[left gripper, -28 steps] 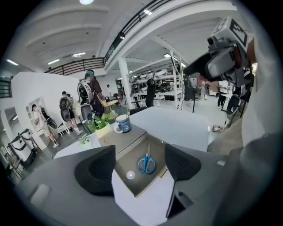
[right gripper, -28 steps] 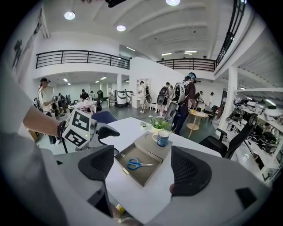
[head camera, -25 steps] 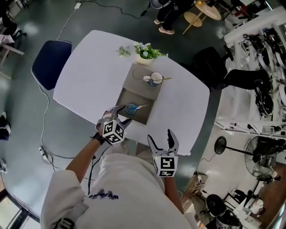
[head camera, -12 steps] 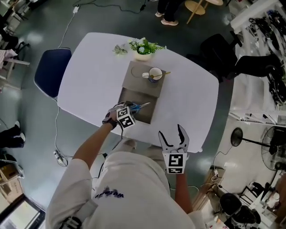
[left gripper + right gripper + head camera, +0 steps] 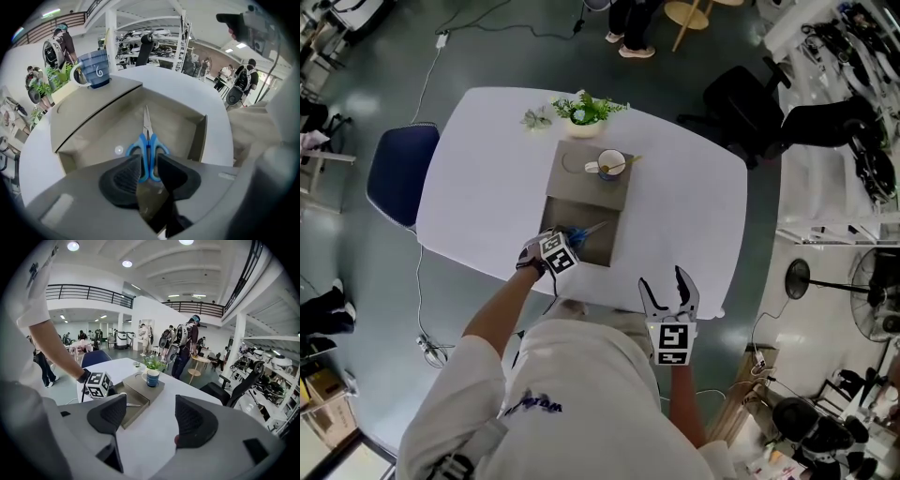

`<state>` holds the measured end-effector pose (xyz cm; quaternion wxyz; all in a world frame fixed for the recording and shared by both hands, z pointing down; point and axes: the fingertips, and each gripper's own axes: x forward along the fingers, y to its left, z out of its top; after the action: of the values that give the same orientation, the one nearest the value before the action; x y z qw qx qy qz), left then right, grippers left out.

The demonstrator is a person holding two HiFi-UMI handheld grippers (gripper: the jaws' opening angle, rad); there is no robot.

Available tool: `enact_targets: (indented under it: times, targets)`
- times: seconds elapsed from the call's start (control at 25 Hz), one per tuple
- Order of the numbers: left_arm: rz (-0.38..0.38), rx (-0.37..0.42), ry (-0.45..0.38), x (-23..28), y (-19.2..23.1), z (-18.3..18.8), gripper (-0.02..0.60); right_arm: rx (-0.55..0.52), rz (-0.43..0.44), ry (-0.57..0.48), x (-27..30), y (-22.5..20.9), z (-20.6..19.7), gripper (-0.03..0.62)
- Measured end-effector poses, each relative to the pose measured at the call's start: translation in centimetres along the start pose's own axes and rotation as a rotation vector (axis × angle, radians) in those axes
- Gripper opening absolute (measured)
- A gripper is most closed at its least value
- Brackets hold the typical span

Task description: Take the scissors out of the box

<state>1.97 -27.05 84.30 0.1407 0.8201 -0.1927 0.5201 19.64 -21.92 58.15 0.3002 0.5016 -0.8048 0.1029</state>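
L gripper (image 5: 148, 165): jaws narrow, have just been closing. Pads sit either side of the blue handles of the scissors (image 5: 148, 149) and, as far as I can see, press on them.

Scissors lie flat on the floor of the box (image 5: 197, 135), lower centre of left gripper view, blades pointing up-frame.

Progress: reach done, grip about made. Lift-out and set-down left.

R gripper (image 5: 151, 416): jaws fairly wide, have just been closing a bit, nothing btwn them. It hangs off the table (image 5: 478, 178) edge at lower right of head view, well apart from the box.

Room: box wall just right of the handles; raised lid w/ mug (image 5: 95, 69) at upper left. Straight up looks free. I'd avoid any sideways drag.
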Motion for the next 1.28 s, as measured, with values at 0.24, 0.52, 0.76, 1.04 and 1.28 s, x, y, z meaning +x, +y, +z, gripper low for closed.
enact_targets:
  times: [0.24, 0.52, 0.76, 1.04, 1.28]
  targets:
    - [0.002, 0.007, -0.013, 0.0, 0.0, 0.3, 0.103, -0.002, 0.041, -0.017, 0.8, 2.4, 0.8, 0.321]
    - [0.009, -0.008, -0.025, 0.0, -0.3, 0.0, 0.086, 0.004, 0.055, -0.025, 0.4, 3.8, 1.0, 0.289]
    - [-0.002, -0.006, -0.003, -0.2, -0.3, -0.1, 0.08, 0.011, 0.067, -0.004, 0.2, 4.7, 0.2, 0.272]
    - [-0.031, 0.006, 0.105, 0.2, -0.3, 0.2, 0.083, 0.013, 0.091, 0.02, 0.6, 5.7, -0.5, 0.25]
    - [-0.057, 0.051, 0.173, 0.6, -0.2, 0.3, 0.083, 0.016, 0.125, 0.03, 1.4, 7.2, -1.1, 0.247]
